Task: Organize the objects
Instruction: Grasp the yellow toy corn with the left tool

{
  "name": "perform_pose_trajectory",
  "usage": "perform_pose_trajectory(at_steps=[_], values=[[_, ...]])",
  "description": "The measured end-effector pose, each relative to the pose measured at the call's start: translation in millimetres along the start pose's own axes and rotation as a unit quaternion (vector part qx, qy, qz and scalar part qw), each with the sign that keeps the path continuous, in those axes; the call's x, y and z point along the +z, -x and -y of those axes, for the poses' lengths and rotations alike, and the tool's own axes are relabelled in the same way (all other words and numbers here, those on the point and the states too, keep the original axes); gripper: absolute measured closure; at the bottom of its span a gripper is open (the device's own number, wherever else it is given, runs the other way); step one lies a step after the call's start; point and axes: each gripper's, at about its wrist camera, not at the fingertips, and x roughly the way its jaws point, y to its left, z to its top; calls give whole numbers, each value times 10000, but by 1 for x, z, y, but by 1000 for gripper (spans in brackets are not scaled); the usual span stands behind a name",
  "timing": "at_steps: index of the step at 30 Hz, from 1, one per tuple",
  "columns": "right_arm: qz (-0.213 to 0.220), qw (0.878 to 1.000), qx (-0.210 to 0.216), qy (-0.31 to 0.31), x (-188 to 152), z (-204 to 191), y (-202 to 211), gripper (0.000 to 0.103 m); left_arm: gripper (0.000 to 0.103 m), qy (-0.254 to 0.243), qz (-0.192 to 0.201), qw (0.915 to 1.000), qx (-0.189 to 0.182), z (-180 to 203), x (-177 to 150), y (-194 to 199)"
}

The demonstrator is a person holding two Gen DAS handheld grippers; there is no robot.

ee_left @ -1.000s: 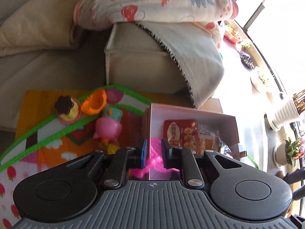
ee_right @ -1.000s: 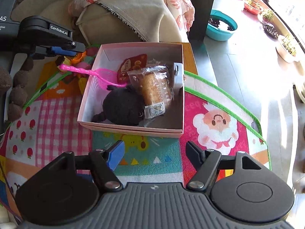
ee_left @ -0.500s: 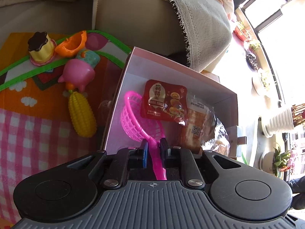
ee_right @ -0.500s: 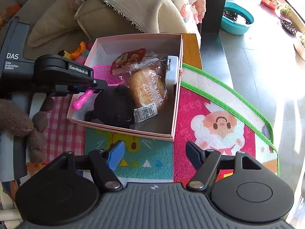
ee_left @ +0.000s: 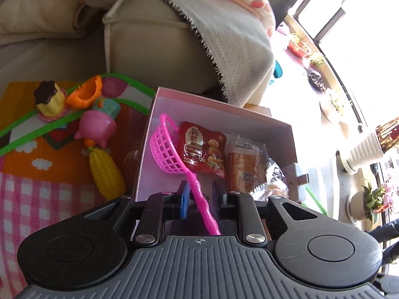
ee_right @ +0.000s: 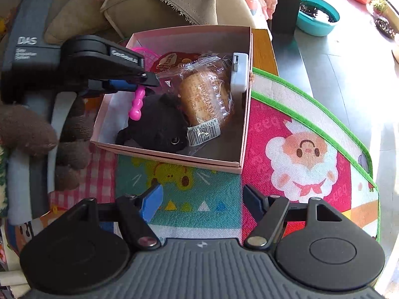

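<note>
A pink cardboard box (ee_left: 219, 107) (ee_right: 172, 158) sits on the colourful play mat. My left gripper (ee_left: 199, 196) hangs over its near left corner, jaws parted, with the handle of a pink toy strainer (ee_left: 167, 147) lying loose between them; its basket rests in the box. It also shows in the right wrist view (ee_right: 137, 99). In the box are a red quail-egg packet (ee_left: 202, 147), a wrapped bread (ee_right: 207, 97), a black plush toy (ee_right: 159, 124) and a white charger (ee_right: 240, 72). My right gripper (ee_right: 202, 204) is open and empty in front of the box.
Left of the box on the mat (ee_right: 306, 147) lie a yellow toy corn (ee_left: 106, 172), a pink toy pig (ee_left: 96, 127), an orange cup (ee_left: 86, 94) and a toy pudding (ee_left: 51, 99). A beige sofa (ee_left: 154, 39) with blankets stands behind. Plant pots (ee_left: 364, 147) stand at right.
My left gripper moved over the box, lowered the strainer in, and its jaws have parted from the handle. The right gripper drew slightly closer to the box and stayed open.
</note>
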Motion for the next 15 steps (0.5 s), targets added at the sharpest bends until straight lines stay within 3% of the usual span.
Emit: perform_pose_trajectory(at_steps=[3, 5, 7, 9, 12, 15], values=[[44, 10000, -27, -21, 2, -3, 4, 32, 82, -167, 242, 9996, -45, -7, -8, 33], [63, 10000, -40, -27, 3, -5, 5, 31, 82, 64, 480, 9988, -34, -21, -9, 51], [58, 9999, -88, -6, 3, -10, 6, 30, 82, 406, 652, 9968, 234, -42, -4, 60], [5, 9999, -149, 17, 2, -17, 5, 30, 82, 872, 436, 9941, 477, -70, 4, 49], [55, 9999, -141, 64, -2, -30, 2, 26, 82, 1689, 288, 9840, 481, -103, 12, 28], [4, 9995, -278, 179, -8, -47, -10, 25, 82, 2012, 31, 9792, 271, -110, 16, 7]])
